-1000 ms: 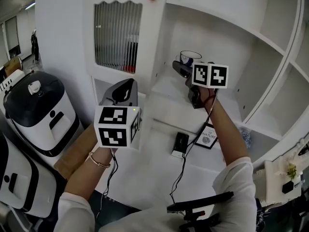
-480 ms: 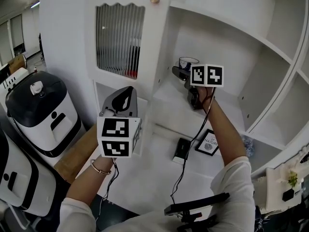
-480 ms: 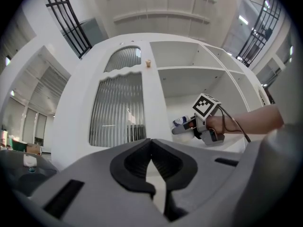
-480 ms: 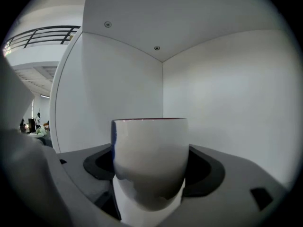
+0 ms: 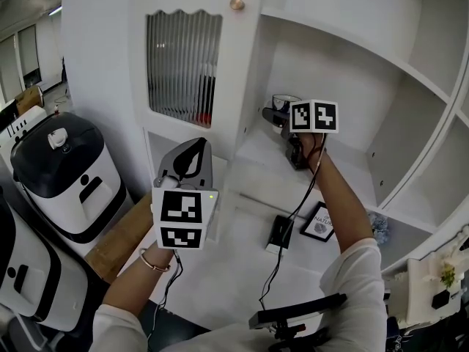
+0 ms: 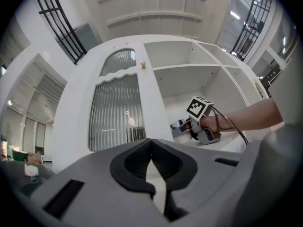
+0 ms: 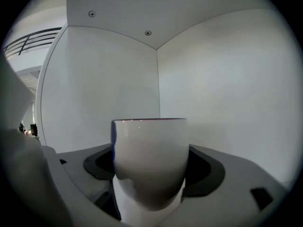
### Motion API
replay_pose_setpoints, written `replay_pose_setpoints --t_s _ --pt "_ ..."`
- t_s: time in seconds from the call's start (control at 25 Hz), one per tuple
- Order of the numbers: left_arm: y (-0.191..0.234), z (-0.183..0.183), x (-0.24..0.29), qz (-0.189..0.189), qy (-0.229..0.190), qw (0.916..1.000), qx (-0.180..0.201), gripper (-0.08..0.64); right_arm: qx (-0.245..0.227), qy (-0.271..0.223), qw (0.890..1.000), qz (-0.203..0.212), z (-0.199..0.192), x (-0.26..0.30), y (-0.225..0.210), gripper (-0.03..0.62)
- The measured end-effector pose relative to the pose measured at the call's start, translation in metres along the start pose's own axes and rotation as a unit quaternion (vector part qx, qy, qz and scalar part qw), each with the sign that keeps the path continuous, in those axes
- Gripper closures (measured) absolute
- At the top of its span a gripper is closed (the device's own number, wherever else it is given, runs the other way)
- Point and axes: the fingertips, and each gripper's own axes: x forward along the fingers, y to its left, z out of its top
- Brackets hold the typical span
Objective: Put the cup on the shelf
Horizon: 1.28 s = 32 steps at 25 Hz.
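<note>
A white cup (image 7: 150,160) with a dark rim stands upright between the jaws of my right gripper (image 7: 151,171), which is shut on it. In the head view the cup (image 5: 284,101) sits inside the white shelf compartment, near its back left corner and just above the shelf board (image 5: 256,160). Its base is hidden, so I cannot tell whether it touches the board. My right gripper (image 5: 277,113) reaches in from the right. My left gripper (image 5: 192,151) hangs shut and empty before the cabinet door, and its own view shows its jaws (image 6: 151,148) closed together.
A ribbed-glass cabinet door (image 5: 183,64) with a round knob (image 5: 237,4) stands left of the compartment. On the lower shelf lie a small black device (image 5: 278,233) and a framed picture (image 5: 319,222). A black-and-white appliance (image 5: 66,174) stands at the left. Cables trail from both grippers.
My right gripper has carried the cup a little deeper into the compartment. My left gripper has sunk slightly in the head view and stays shut.
</note>
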Motion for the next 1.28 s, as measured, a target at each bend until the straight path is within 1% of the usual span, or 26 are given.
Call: replay_pose_setpoints --t_s 0.4,0.64,1.12,1.28 --pt "0.003 -0.013 0.008 -0.005 0.014 0.9998 -0.014 0.552 0.018 0.023 1.000 0.001 -0.005 0.009 -0.005 0.198" --pt "0.002 -0.014 0.007 -0.008 0.015 0.9997 -0.019 0.552 0.032 0.037 0.999 0.000 -0.010 0.012 -0.007 0.198" --pt "0.009 -0.013 0.001 -0.008 0.016 0.9995 -0.025 0.552 -0.007 0.072 0.997 -0.022 -0.015 0.012 -0.003 0.198" --pt "0.008 -0.012 0.000 -0.011 0.014 0.9995 -0.027 0.552 0.004 0.080 0.997 -0.020 -0.017 0.009 -0.004 0.198"
